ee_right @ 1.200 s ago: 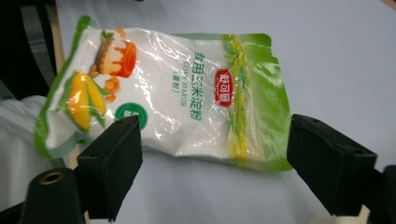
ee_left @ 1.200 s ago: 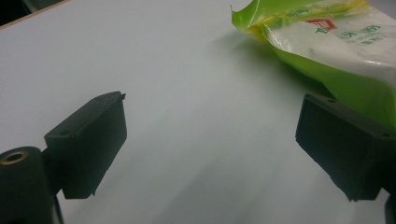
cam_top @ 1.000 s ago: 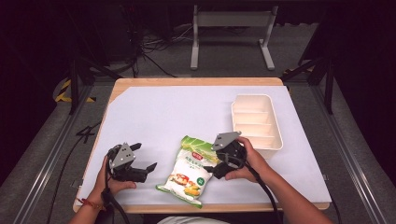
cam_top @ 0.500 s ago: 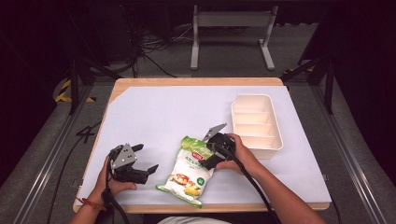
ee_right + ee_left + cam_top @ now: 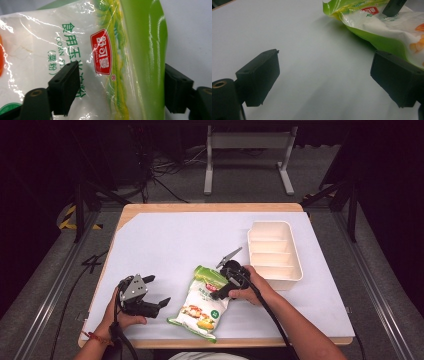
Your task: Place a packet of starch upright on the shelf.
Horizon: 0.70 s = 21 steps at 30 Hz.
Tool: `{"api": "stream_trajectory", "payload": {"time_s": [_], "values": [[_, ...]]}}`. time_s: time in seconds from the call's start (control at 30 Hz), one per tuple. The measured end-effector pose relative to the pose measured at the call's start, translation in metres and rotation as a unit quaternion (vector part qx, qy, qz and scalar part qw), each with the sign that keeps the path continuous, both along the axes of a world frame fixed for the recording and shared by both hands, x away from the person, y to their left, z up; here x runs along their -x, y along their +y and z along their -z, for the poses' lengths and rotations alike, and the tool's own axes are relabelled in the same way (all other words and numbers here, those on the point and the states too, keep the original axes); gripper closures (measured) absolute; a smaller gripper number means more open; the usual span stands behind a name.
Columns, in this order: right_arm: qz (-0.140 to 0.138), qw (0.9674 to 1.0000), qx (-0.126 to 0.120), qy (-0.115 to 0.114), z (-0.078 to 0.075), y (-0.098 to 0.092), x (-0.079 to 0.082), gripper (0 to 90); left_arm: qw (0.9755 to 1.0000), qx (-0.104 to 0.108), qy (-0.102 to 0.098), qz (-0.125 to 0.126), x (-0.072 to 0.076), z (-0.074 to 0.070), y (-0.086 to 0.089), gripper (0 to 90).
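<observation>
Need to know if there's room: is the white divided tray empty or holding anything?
Empty. The high view shows the white divided tray with bare compartments; the corn starch bag lies flat on the table outside it.

Right gripper (image 5: 216, 293), black two-jaw tool in person's right hand (image 5: 248, 286): a second ago upright beside bag's right edge, grey plate level on top; now tipped over toward glossy green-and-white plastic corn-starch bag (image 5: 201, 304), plate angled up and away. Jaws now wide apart over bag's upper right part, straddling green top edge and red logo in right gripper view (image 5: 115, 85). Right hand shifted slightly left, closer to bag.
</observation>
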State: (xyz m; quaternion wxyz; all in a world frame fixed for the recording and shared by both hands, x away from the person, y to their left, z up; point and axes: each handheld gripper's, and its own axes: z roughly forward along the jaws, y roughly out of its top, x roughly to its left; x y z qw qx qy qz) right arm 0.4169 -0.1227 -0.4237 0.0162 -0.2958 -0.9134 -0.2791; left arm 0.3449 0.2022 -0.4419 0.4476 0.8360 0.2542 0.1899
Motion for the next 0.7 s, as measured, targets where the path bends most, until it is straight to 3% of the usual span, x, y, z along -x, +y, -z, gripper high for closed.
{"api": "stream_trajectory", "payload": {"time_s": [0.07,0.1,0.13,0.27,0.33,0.5,0.63,0.7], "values": [[-0.007,0.9999,-0.004,0.006,-0.001,0.000,0.001,31.5,1.0000,0.000,0.001,-0.001,0.000,0.000,0.000,9.8],[-0.016,0.9998,-0.010,0.010,-0.001,0.000,0.001,40.0,1.0000,0.000,0.001,0.000,0.000,0.000,0.000,10.0],[-0.016,0.9998,-0.010,0.010,-0.001,0.000,0.001,40.0,1.0000,-0.001,0.001,0.000,0.000,0.000,-0.001,10.0],[-0.040,0.9989,0.001,-0.023,-0.007,0.002,0.004,66.6,1.0000,-0.002,0.004,-0.001,0.000,0.001,-0.001,10.3],[-0.053,0.9982,0.000,-0.029,-0.008,0.003,0.007,80.0,1.0000,-0.005,0.003,0.000,0.000,0.001,-0.001,10.3],[-0.065,0.9964,0.018,-0.052,-0.010,0.008,0.012,82.9,1.0000,-0.008,0.004,-0.002,-0.001,0.001,-0.001,10.5],[-0.071,0.9945,0.017,-0.076,-0.016,0.010,0.016,85.6,1.0000,-0.007,0.005,-0.002,-0.001,0.001,0.000,10.6],[-0.078,0.9927,0.005,-0.092,-0.022,0.009,0.018,86.6,1.0000,-0.007,0.006,-0.003,-0.001,0.001,0.000,10.6]]}}
